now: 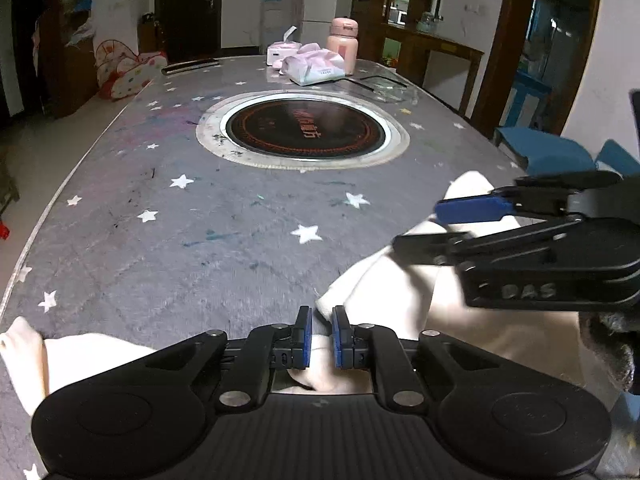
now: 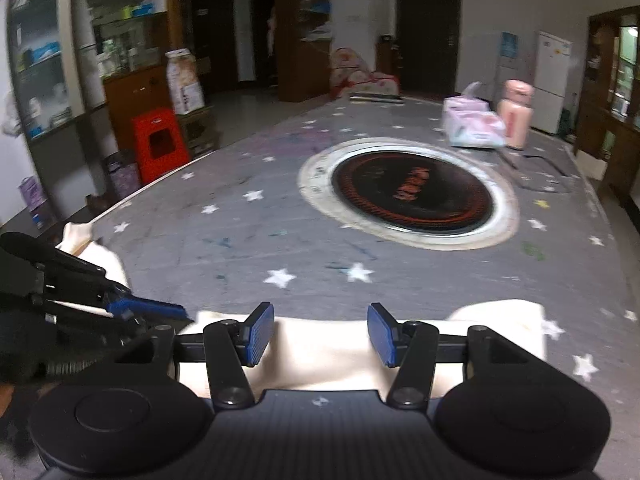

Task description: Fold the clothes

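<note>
A cream-white garment [image 1: 384, 280] lies at the near edge of the grey star-patterned table [image 1: 200, 220]. It also shows in the right wrist view [image 2: 320, 348]. My left gripper [image 1: 322, 326] hovers over the garment with its blue pads a narrow gap apart; cloth shows below the pads, and no cloth is visibly pinched. My right gripper [image 2: 320, 334] is open wide just above the garment, nothing between its pads. It shows from the side in the left wrist view [image 1: 440, 226], over the garment's right part. The left gripper shows at the left edge of the right wrist view [image 2: 160, 312].
A round black induction plate [image 1: 308, 130] in a metal ring sits in the table's middle. Tissue packs [image 1: 316, 66] and a pink flask [image 1: 342, 44] stand at the far end. A red stool [image 2: 160, 140] and shelves stand left of the table; blue chairs [image 1: 556, 152] stand right.
</note>
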Motion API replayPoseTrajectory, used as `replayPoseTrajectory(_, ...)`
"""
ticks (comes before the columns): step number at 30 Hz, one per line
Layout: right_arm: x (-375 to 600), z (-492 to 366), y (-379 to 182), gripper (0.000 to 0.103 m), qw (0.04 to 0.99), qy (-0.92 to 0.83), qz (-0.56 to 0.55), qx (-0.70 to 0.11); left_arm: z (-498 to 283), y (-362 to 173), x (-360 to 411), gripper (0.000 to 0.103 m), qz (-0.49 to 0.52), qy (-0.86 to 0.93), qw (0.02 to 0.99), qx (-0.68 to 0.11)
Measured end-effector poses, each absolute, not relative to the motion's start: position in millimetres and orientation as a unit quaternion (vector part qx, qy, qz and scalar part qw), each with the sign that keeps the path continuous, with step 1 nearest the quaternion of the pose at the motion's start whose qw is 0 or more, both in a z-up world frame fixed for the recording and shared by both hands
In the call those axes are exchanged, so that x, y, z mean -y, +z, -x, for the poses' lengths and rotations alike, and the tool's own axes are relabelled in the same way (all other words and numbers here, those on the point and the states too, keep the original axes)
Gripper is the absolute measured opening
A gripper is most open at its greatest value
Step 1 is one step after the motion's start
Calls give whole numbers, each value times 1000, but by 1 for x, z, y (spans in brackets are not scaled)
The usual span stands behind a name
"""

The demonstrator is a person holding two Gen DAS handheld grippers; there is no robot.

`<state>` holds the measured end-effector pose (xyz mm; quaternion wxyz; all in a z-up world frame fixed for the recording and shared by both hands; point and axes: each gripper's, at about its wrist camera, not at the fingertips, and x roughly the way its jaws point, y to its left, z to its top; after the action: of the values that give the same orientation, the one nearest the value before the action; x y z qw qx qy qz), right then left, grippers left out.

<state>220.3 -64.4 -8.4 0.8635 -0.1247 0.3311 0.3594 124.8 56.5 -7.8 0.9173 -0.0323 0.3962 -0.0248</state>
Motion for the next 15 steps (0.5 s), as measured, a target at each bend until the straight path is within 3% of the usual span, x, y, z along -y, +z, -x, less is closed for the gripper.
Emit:
replayPoseTrajectory(1,60,-219,-11,53,860,364,128,-334,-124,-8,-57,15,35,-26,917,-396)
replayPoseTrajectory(3,55,-213,-16,52,854,368,141,-340,-122,-8,-60,28,43,-28,916,-397)
replayPoseTrajectory(4,55,-209,-18,52,852,368,149,-341,-121,-8,-62,44,46,-28,916,-397)
replayPoseTrajectory(5,57,-204,-20,52,851,366,157,-342,-121,-8,-63,49,48,-28,916,-397)
replayPoseTrajectory(10,70,-195,-30,53,849,362,154,-354,-126,-12,-64,48,63,-54,912,-402)
replayPoseTrajectory(15,77,-196,-30,53,848,361,140,-361,-129,-15,-58,36,45,-89,913,-395)
